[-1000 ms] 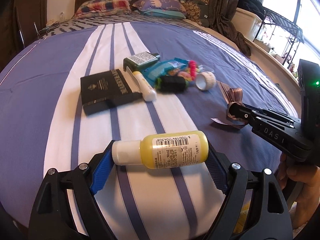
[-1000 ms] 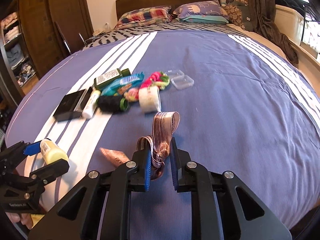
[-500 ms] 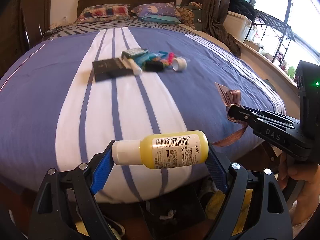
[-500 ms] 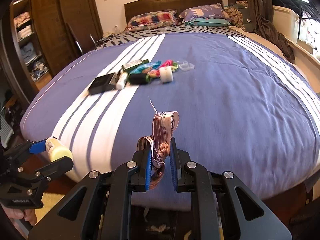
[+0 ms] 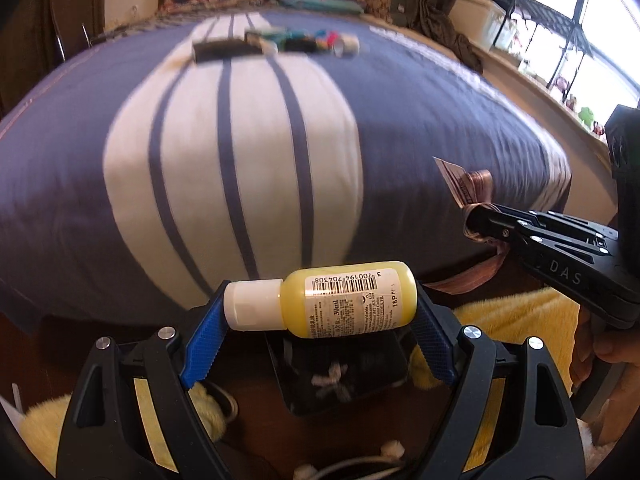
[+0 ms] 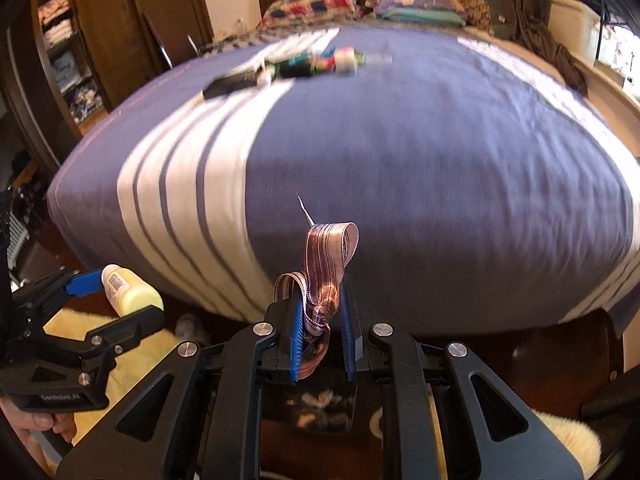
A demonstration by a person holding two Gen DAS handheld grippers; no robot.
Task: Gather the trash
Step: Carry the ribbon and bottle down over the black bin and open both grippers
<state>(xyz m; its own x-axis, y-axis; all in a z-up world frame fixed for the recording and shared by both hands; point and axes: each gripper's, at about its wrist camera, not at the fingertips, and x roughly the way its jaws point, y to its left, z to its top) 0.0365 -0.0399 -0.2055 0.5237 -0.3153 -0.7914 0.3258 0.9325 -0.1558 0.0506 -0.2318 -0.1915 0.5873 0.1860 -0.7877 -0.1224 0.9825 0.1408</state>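
- Left gripper [image 5: 320, 308]: fingers clamped end to end on a small yellow bottle [image 5: 344, 300], white cap against the left blue pad [image 5: 204, 344], bottle base against the right pad. Bottle lies horizontal, barcode label facing up.
- Same gripper in the right wrist view [image 6: 116, 292]: low at the left edge, bottle [image 6: 128, 290] pinched between the blue pad and the black finger.
- Right gripper [image 6: 320, 340]: fingers narrow, closed on a pinkish-brown ribbon [image 6: 328, 264]. One loop stands up above the pads, a smaller loop curls left, a tail hangs below between the fingers.
- In the left wrist view the right gripper [image 5: 476, 224] comes in from the right; ribbon [image 5: 468, 188] bunched at its tip with a white tag end sticking up and a strand trailing down.
- Both grippers sit off the near edge of the bed [image 5: 400, 112], which has a blue cover with white stripes.
- Below the left gripper: a dark bin [image 5: 340, 376], open top, some pale scraps inside. It also shows under the right gripper [image 6: 312, 404], partly hidden by the fingers.
- Yellow fluffy rug [image 5: 516, 316] on the floor on both sides of the bin.
- Far on the bed: a blurred cluster of small items [image 5: 280, 42], including a flat black box and a roll of tape; details too smeared to read.
- Pillows [image 6: 360, 6] at the far headboard.
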